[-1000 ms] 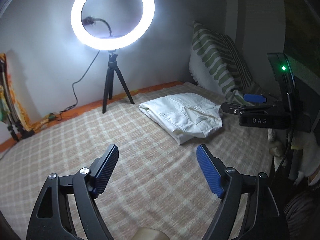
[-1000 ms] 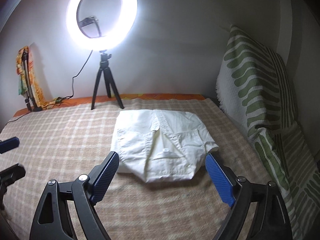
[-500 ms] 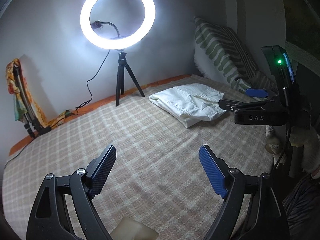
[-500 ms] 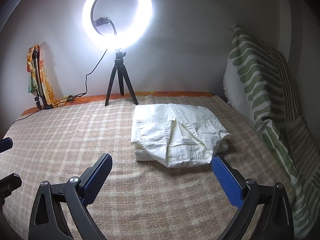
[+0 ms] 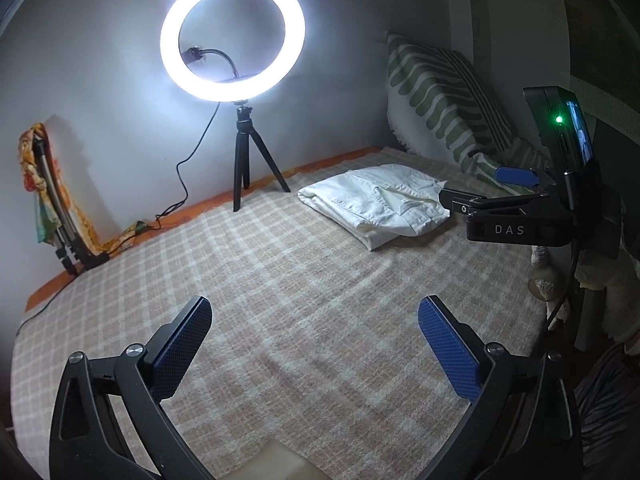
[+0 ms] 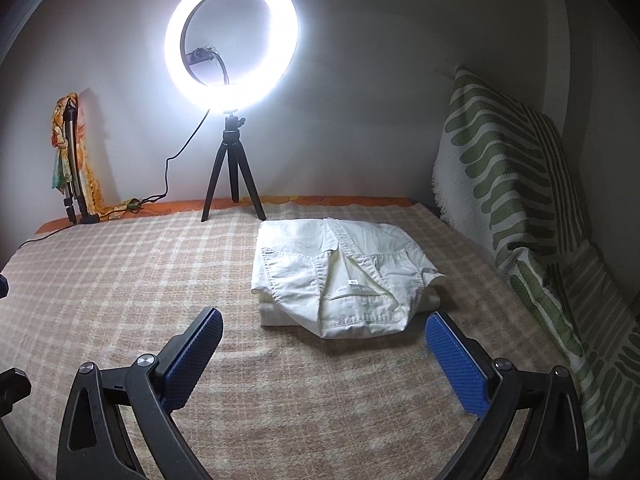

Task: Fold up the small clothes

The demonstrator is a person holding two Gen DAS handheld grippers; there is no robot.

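Both fisheye views look forward and downward from low over the beige checked blanket (image 5: 280,280) toward the lit white ring light on its black tripod (image 6: 232,40). The right wrist view sits nearer the folded white denim garment (image 6: 340,272), centre frame; the left wrist view shows it in the right half of the frame.

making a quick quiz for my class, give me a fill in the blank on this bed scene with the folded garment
1. The folded garment is ____ in colour.
2. It lies on a ____ blanket.
3. The ring light stands on a black ____.
4. Nothing is between the fingers of the right hand-held gripper: it is ____.

Missing words: white; checked; tripod; open
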